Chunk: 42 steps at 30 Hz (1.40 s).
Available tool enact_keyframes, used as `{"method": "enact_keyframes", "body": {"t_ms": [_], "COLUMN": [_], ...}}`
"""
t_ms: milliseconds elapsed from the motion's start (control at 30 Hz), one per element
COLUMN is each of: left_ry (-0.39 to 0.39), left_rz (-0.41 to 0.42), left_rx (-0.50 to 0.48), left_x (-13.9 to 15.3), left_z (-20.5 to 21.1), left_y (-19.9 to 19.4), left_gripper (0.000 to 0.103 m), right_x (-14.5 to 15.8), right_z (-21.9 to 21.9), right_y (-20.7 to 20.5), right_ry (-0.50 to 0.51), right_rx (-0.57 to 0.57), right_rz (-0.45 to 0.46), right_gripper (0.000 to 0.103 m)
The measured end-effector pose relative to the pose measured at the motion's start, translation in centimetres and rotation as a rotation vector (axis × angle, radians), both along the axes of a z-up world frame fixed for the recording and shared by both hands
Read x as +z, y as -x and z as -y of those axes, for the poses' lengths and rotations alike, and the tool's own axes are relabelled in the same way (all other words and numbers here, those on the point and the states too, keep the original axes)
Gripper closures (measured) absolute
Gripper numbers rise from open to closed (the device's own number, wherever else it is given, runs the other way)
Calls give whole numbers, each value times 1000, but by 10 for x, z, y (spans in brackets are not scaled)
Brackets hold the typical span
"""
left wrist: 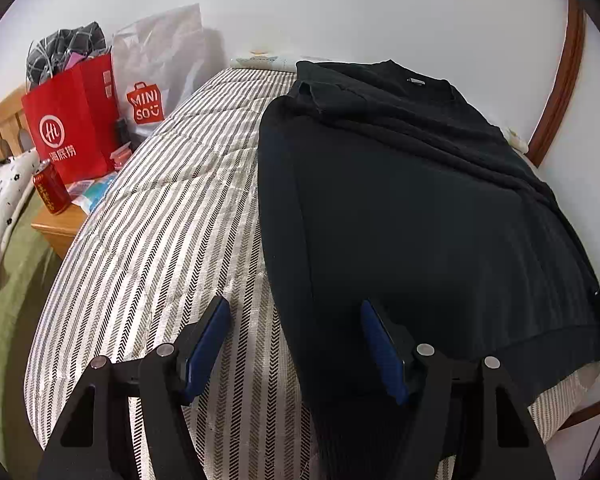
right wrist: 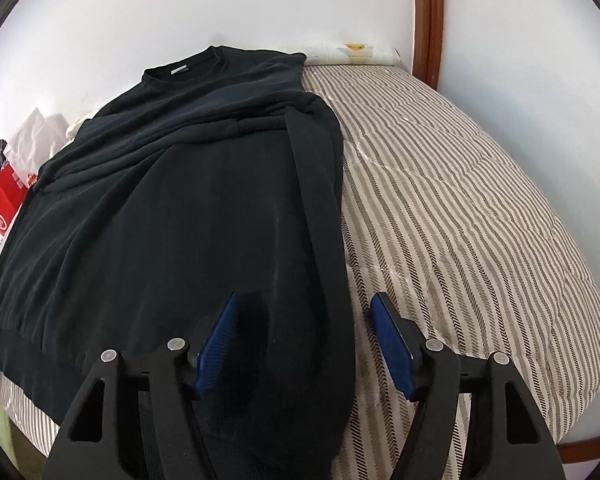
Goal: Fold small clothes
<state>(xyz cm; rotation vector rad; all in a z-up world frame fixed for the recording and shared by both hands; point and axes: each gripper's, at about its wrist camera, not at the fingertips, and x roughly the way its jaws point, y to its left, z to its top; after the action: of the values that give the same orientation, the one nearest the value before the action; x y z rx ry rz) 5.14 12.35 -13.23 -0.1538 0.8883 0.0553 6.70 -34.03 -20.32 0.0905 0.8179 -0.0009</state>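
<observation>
A black sweatshirt (left wrist: 412,208) lies flat on the striped bed cover (left wrist: 160,240), collar toward the wall, both sleeves folded in across the chest. It also shows in the right wrist view (right wrist: 160,220). My left gripper (left wrist: 294,316) is open, low over the sweatshirt's near left hem corner; the garment's left edge runs between its blue pads. My right gripper (right wrist: 302,312) is open over the near right hem corner, with the folded right side edge between its pads. Neither holds cloth.
A wooden nightstand (left wrist: 56,228) at the left holds a red paper bag (left wrist: 72,120), a white Miniso bag (left wrist: 156,68) and a red can (left wrist: 50,192). A spotted pillow (left wrist: 4,192) lies on green bedding. White wall behind; a wooden frame (right wrist: 428,20) at the right.
</observation>
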Motion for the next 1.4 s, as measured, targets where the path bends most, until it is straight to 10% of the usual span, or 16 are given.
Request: {"method": "enact_keyframes", "body": {"t_ms": [467, 600, 667, 933, 1400], "left_ry": [64, 29, 23, 172, 171], "left_rz": [4, -14, -22, 13, 80], "left_rx": [-14, -6, -15, 28, 18], "left_x": [0, 1, 1, 12, 32], "left_z": [6, 12, 14, -3, -5], "left_y": [2, -3, -6, 9, 32], "left_gripper": [35, 73, 94, 96, 98], "right_x": [-2, 1, 2, 17, 42], "right_z": [-14, -24, -27, -12, -8], "right_y": [5, 5, 2, 10, 36], "right_ry": [33, 40, 55, -35, -37], "right_rx": [36, 84, 94, 67, 75], "right_rz": [32, 53, 55, 82, 135], "right_gripper": [46, 88, 91, 94, 96]}}
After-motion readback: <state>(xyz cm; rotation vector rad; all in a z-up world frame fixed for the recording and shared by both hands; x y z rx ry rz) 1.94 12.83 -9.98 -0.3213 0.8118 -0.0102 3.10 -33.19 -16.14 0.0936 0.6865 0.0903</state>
